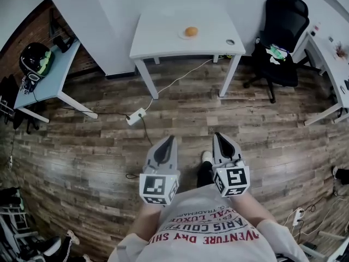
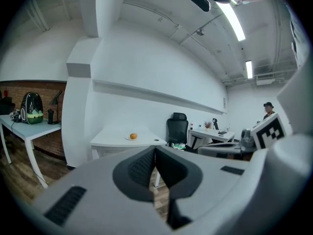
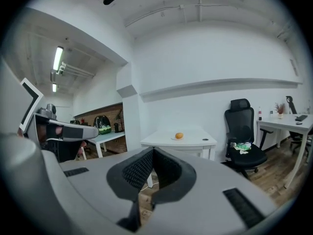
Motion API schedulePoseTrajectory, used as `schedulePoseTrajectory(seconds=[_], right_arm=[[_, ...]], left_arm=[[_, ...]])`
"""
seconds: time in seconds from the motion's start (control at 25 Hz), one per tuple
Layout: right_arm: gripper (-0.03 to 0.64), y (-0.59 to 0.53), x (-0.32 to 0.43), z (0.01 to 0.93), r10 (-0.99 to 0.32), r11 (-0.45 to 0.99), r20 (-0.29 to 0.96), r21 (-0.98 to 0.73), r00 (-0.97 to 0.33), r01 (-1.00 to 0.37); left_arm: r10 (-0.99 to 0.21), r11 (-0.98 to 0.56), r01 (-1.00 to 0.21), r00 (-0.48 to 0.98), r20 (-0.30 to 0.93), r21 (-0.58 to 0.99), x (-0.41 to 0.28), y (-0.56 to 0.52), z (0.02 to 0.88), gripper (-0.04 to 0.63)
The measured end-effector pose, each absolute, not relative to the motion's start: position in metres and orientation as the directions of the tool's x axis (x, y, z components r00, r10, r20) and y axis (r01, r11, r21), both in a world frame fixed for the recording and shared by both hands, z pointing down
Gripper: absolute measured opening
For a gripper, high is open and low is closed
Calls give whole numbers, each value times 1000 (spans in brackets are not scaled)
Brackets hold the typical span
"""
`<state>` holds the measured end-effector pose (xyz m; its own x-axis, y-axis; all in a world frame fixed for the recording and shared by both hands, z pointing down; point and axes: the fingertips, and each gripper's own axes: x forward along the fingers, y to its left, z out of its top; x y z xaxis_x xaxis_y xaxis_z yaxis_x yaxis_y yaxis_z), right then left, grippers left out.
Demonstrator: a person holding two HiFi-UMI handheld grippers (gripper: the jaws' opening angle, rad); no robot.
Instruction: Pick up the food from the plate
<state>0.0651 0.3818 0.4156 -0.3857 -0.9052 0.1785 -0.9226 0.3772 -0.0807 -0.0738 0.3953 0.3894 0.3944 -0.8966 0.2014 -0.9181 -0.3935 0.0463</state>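
An orange round food item point(image 1: 191, 31) lies on a small white plate point(image 1: 182, 35) on a white table point(image 1: 163, 37) at the far side of the room. The food point(image 2: 133, 136) also shows far off in the left gripper view, and the food point(image 3: 179, 135) in the right gripper view. My left gripper point(image 1: 172, 138) and right gripper point(image 1: 217, 135) hover side by side over the wooden floor, close to my body and far from the table. Both have their jaws touching at the tips with nothing between them.
A black office chair point(image 1: 279, 31) stands right of the table. A light-blue desk point(image 1: 41, 78) with a helmet point(image 1: 36, 58) is at the left, another white desk point(image 1: 330, 70) at the right. A power strip point(image 1: 136, 115) and cable lie on the floor ahead.
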Motion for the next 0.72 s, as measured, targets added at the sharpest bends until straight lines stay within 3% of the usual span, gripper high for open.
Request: schedulePoseTrajectory(seconds=[0.72], right_arm=[[11,164,145,386,-884,444,137,-54,-447,-894]], left_arm=[[-922,-314,-947,322,215,71,-4,172,379,8]])
